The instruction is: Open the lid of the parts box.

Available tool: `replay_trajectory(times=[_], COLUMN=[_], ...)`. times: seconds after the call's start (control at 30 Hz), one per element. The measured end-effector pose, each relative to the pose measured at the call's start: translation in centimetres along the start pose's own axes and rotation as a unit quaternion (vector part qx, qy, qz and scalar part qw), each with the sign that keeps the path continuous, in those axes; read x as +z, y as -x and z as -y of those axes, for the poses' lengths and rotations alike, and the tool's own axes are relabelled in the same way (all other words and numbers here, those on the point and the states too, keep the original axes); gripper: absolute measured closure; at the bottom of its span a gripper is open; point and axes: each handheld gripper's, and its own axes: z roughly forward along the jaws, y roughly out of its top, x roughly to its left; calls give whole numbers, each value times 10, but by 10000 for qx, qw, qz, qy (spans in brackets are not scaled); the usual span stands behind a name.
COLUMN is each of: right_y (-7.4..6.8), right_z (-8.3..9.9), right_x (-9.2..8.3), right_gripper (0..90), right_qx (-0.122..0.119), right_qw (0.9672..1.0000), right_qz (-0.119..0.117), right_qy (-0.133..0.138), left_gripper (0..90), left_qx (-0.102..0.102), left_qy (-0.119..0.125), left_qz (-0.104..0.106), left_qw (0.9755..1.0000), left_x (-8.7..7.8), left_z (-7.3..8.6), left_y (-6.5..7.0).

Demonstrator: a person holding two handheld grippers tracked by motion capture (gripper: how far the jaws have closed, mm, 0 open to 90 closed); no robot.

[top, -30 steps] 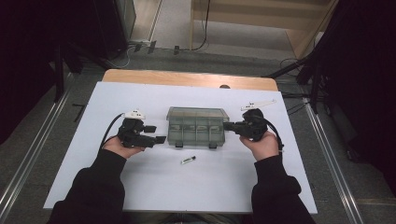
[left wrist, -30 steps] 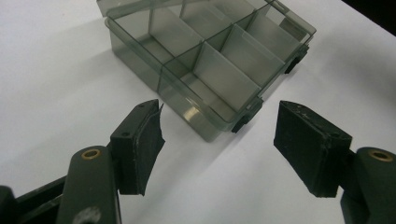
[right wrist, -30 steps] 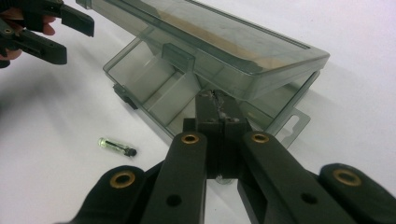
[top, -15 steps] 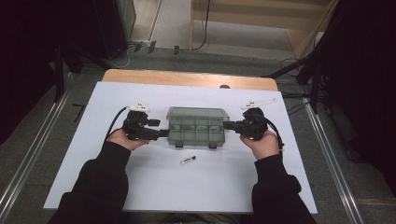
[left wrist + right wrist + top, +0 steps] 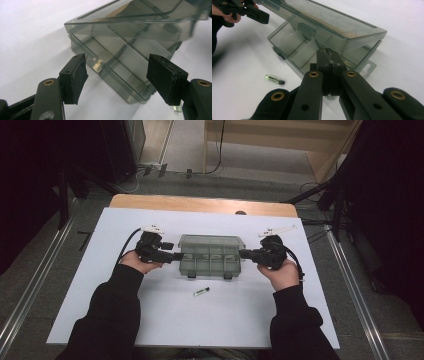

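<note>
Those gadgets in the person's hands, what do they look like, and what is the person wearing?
Both are black. The left gripper and right gripper each have two bars with brass-coloured rivets ending in blocky black fingers. A black cable trails from each, with a pale plate on top. The sleeves are black.

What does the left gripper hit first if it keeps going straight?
Likely the clear box: the left gripper has its jaws open, and the box's near end sits just ahead between them. Depth is unclear.

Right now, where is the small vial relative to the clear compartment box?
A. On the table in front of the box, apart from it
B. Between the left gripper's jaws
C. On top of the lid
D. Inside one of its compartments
A: the small vial lies on the white table on the person's side of the clear compartment box, not touching it.
</note>
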Motion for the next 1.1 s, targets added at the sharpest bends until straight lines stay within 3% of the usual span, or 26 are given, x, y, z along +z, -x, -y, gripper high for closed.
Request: replay_trajectory(times=[0.17, 0.33, 0.5, 0.67, 0.73, 0.87, 0.97, 1.1], right_y=[1, 2, 1, 0, 0, 0, 0, 2], right_z=[0, 0, -1, 0, 1, 2, 3, 7], right_x=[0, 2, 3, 3, 3, 4, 5, 9], right_gripper=[900, 900, 900, 900, 900, 900, 884, 840], right_qx=[3, -2, 12, 29, 30, 38, 47, 61], right_qw=[10000, 10000, 10000, 9999, 9999, 9999, 10000, 9999], right_qz=[26, 70, 68, 72, 73, 46, 14, -55], right_qy=[-4, -10, 57, 77, 91, 99, 87, 101], left_gripper=[324, 325, 327, 399, 416, 545, 589, 620], left_qx=[-63, 31, -53, -97, -21, 196, 192, 298], left_qy=[187, 93, 112, 272, 306, 296, 285, 292], left_qz=[24, -49, -195, -218, -211, -248, -166, -228], left_qw=[9998, 9999, 9997, 9993, 9993, 9991, 9993, 9989], left_x=[4, 10, 10, 9, 8, 7, 7, 9], left_z=[-2, -5, -7, -10, -11, -11, -11, -11], left_y=[-5, -7, -9, -10, -8, -4, -3, -1])
